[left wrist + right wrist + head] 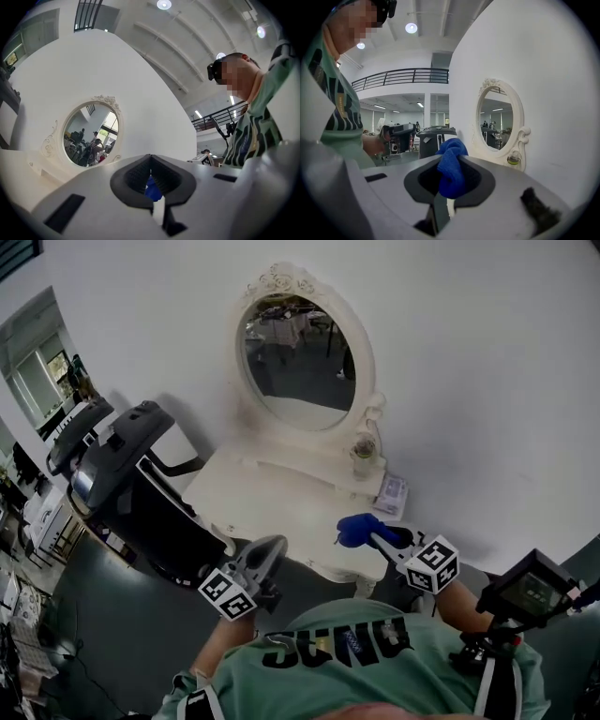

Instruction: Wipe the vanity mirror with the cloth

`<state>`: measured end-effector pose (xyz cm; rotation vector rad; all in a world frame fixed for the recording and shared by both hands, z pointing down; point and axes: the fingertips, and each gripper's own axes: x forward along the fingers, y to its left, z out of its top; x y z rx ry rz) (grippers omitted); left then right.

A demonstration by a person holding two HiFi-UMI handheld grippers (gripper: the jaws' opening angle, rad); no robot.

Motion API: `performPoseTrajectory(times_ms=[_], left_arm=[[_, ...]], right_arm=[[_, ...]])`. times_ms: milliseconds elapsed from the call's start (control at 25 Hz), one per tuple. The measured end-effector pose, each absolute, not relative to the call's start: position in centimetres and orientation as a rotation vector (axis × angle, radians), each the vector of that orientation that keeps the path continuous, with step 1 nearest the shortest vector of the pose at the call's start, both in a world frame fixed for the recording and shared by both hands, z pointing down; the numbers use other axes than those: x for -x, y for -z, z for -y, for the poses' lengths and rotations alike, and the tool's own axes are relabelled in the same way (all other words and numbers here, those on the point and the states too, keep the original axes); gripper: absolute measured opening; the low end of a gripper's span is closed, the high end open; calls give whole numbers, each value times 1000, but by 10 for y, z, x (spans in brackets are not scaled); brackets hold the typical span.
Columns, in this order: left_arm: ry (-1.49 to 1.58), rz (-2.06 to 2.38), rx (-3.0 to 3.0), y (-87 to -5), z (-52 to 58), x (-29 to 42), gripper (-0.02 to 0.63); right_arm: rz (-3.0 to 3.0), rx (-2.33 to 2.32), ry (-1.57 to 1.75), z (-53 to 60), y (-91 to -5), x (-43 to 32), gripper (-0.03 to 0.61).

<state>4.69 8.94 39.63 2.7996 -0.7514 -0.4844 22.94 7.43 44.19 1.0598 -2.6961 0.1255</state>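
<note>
The oval vanity mirror [302,357] in its white carved frame stands on a white vanity table [272,507] against the wall. My right gripper [367,532] is shut on a bunched blue cloth [356,527], held over the table's front right edge, well short of the glass. In the right gripper view the cloth [451,171] bulges from the closed jaws, with the mirror [497,119] ahead to the right. My left gripper [274,551] hovers at the table's front edge, jaws shut. In the left gripper view its tips [150,158] meet, and the mirror [91,133] lies ahead to the left.
A black office chair [131,470] stands left of the vanity. A small jar [364,454] sits by the mirror's right foot, with a flat packet [391,493] at the table's right edge. A black device on a stand [530,592] is at my right.
</note>
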Motion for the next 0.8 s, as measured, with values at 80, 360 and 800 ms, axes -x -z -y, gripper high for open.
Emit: performPoseTrajectory(times_ms=[80,360,800], left_arm=[[491,714,-2791,-397,-71,-49,11],[469,691,-2762,-421,46,-75,11],[503,990,-2652,-418,130,-132,11]], right_arm=[[2668,-1075,-148,-63,-447,-232,46],[2662,-1106,-216,51,-472,-259,46],[2734,-820,164,182,-435,-302,46]])
